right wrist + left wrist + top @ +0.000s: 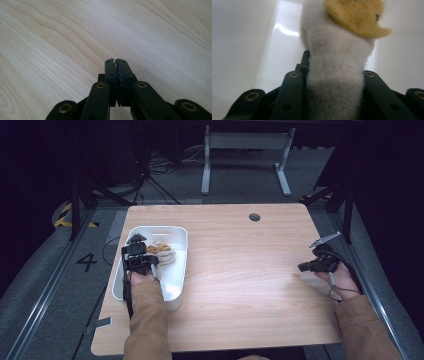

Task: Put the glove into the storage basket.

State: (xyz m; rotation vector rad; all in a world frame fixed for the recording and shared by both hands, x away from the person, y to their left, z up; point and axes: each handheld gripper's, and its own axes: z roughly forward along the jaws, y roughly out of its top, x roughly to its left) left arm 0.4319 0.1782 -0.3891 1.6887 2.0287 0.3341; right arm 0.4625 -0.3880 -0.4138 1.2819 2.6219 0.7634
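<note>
A soft toy (337, 62), cream-white with a fuzzy orange-yellow part at its top, is clamped between the black jaws of my left gripper (145, 261). The gripper reaches into a white plastic tub (181, 270) at the table's left side, and the toy (161, 253) hangs low inside it, close to the white bottom. I cannot tell whether the toy touches the tub. Far right on the table, my right gripper (306, 267) is held just above the wood. Its jaws are shut (116, 61), pressed flat together with nothing between them.
The wooden table (240, 270) has a round cable hole (254, 217) near its far edge. Beyond the table stand a white frame leg (205, 165) and loose cables (150, 175) on grey floor. The tub's right wall rises beside the toy.
</note>
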